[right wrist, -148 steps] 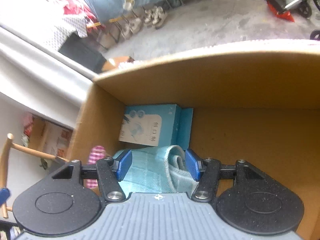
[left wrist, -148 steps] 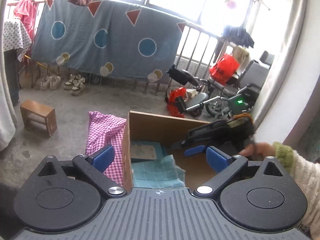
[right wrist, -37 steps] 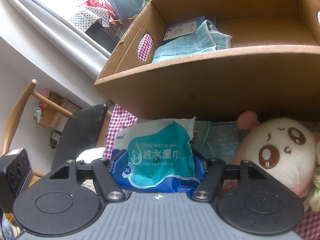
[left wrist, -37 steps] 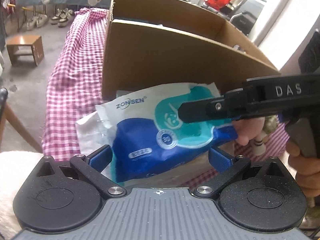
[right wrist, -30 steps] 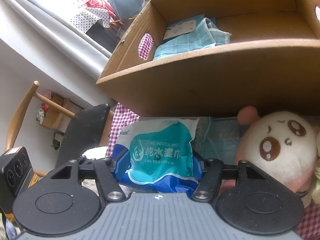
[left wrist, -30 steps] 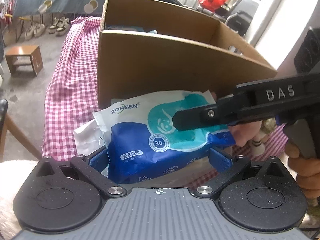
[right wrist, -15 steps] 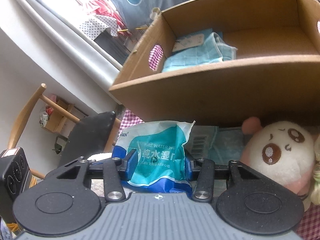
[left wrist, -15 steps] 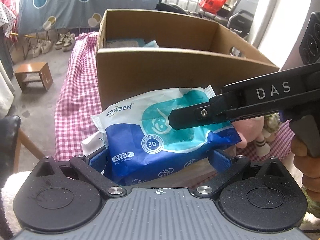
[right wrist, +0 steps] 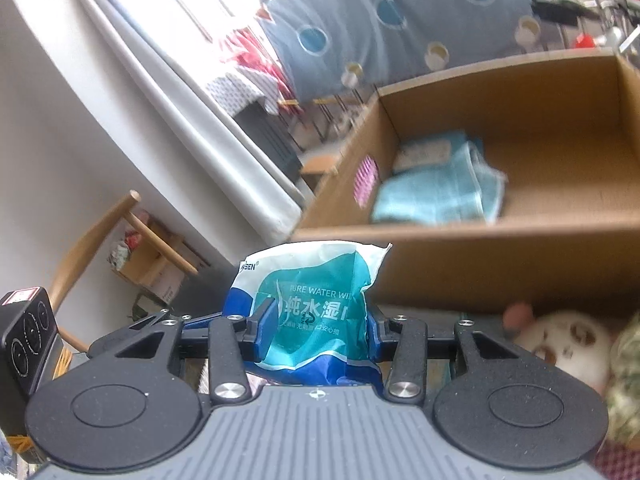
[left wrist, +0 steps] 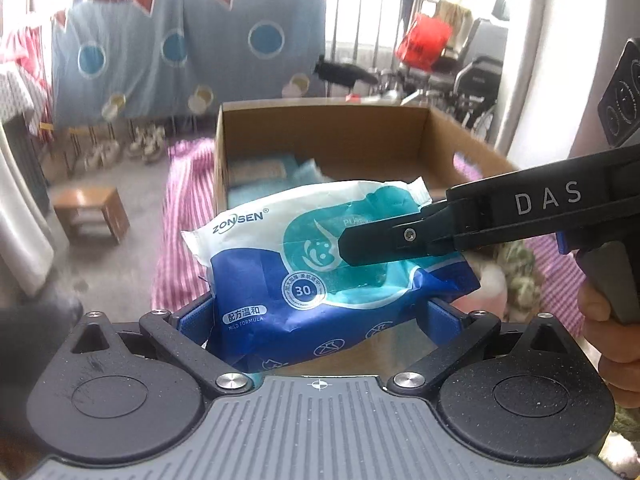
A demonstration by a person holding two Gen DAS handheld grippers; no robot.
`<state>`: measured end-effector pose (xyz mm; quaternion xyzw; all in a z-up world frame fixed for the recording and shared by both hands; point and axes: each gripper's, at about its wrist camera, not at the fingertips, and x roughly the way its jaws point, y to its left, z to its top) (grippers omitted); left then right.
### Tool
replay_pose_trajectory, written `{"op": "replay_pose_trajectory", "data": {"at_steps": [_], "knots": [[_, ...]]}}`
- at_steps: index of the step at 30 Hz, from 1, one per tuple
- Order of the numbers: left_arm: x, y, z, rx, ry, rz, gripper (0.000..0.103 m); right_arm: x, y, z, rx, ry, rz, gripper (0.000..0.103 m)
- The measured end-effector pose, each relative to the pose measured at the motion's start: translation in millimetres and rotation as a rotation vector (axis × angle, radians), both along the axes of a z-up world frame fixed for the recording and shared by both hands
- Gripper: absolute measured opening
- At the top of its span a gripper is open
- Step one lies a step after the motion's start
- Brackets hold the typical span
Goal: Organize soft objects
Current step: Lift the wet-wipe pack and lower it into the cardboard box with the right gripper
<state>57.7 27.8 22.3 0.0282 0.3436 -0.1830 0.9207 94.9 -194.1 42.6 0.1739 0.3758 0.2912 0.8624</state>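
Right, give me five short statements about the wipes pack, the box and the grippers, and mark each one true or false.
1. The right gripper is clamped on the wet wipes pack. True.
2. The cardboard box holds nothing. False: a folded light blue cloth and a flat blue packet lie inside.
3. The wipes pack already lies in the box. False: it hangs in front of the box's near wall, held in the air.
4. A plush toy with a white face lies on the table outside the box. True.
5. The left gripper is far from the pack. False: the pack's lower end sits between its blue pads.
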Motion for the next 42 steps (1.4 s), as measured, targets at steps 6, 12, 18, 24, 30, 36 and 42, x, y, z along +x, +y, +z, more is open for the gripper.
{"op": "replay_pose_trajectory", "data": {"at_steps": [6,12,18,24,30,36,42], "knots": [[17,-12,29,0.016,-0.093,-0.023,0.102,10,-6,34,0.006,-0.114,-0.009,0.047],[53,-30,45,0.031,-0.114,-0.054,0.102,52,-19,55,0.004,-0.129,-0.01,0.047],[104,-34,34,0.007,0.005,-0.08,0.102,121,-33,40,0.034,0.028,0.02,0.047],[140,-28,4,-0.03,0.167,-0.075,0.101,179,-41,-8,0.063,0.273,0.072,0.047],[139,-12,-5,-0.047,0.225,-0.074,0.102,217,-35,-62,0.009,0.542,0.126,0.05],[112,6,14,-0.061,0.121,-0.09,0.102,228,-26,-85,-0.109,0.663,0.133,0.062],[103,25,17,-0.122,0.111,-0.04,0.102,224,-27,-75,-0.12,0.63,0.097,0.063]]}}
